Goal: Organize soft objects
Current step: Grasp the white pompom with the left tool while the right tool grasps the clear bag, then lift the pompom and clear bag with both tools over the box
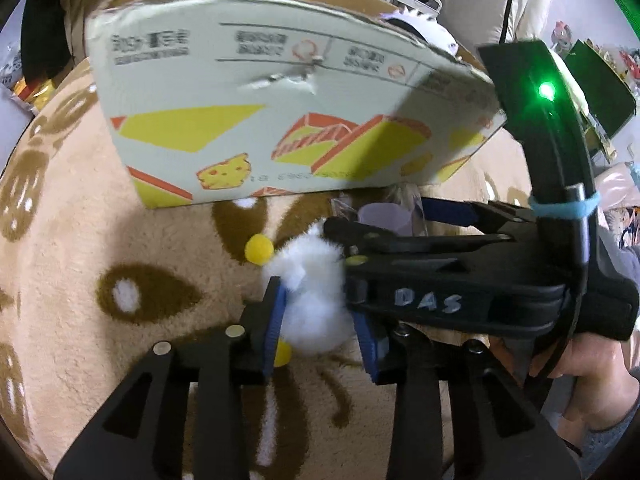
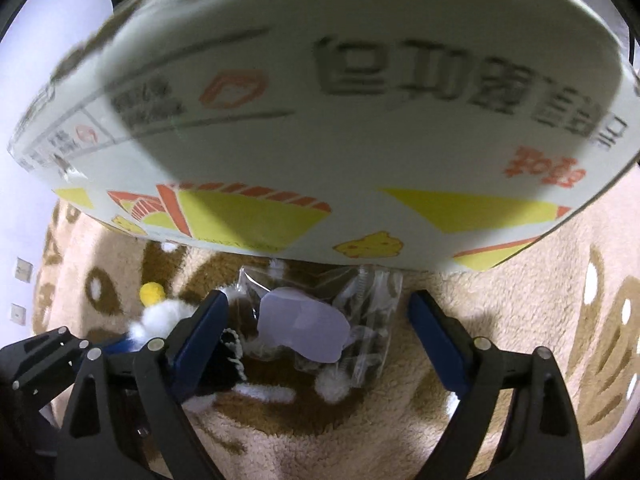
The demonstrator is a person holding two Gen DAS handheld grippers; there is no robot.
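A white fluffy plush toy [image 1: 316, 316] with yellow pom-poms lies on the beige patterned rug [image 1: 80, 248]. My left gripper [image 1: 320, 334] has its blue pads against both sides of it. From the right wrist view the toy [image 2: 160, 316] shows at the left, beside the left gripper [image 2: 120, 346]. A clear plastic bag [image 2: 360, 320] with a lilac label and white fluff inside lies at the foot of the box. My right gripper [image 2: 320, 328] stands wide open astride the bag, its pads apart from it. In the left wrist view the right gripper [image 1: 376, 218] reaches in over the toy.
A printed cardboard box [image 1: 260, 100] [image 2: 320, 120] stands just behind the toy and bag, filling the far side. A small black item with a white cord [image 2: 230, 356] lies by the right gripper's left finger. A person's hand [image 1: 580, 360] holds the right gripper. Cluttered shelves stand beyond.
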